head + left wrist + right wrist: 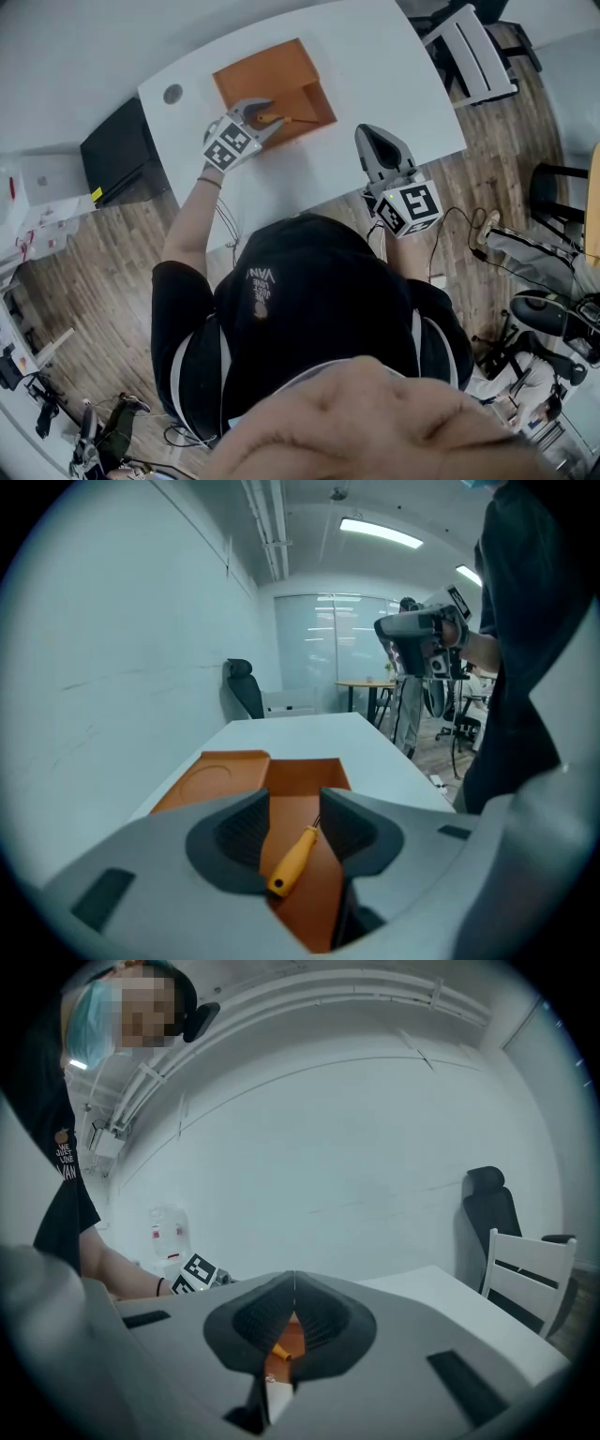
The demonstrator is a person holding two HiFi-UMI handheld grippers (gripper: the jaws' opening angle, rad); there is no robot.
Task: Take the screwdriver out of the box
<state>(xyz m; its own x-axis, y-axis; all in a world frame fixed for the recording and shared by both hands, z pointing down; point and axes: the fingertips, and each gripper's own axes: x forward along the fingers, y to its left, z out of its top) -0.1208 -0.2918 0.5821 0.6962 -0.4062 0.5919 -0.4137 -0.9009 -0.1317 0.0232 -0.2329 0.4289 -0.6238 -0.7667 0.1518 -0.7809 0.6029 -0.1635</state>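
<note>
An orange box (pixel 314 105) lies open on the white table (pixel 375 56), its lid (pixel 267 70) folded back flat. Inside on the box floor (pixel 291 789) lies a screwdriver (pixel 293 858) with a yellow-orange handle and a thin shaft. My left gripper (pixel 265 114) tilts down into the box, open, and the screwdriver (pixel 274 119) lies between its pads without being pressed. To the right of the box my right gripper (pixel 370 136) is held level over the table, shut on nothing. In the right gripper view a bit of the orange box (pixel 292 1337) shows behind the closed tips (pixel 294 1283).
A round cable hole (pixel 173 94) is in the table left of the box. A black cabinet (pixel 117 150) stands by the table's left end, and a white chair (pixel 473 52) at its right end. Behind the table's far end is a black office chair (pixel 246 691).
</note>
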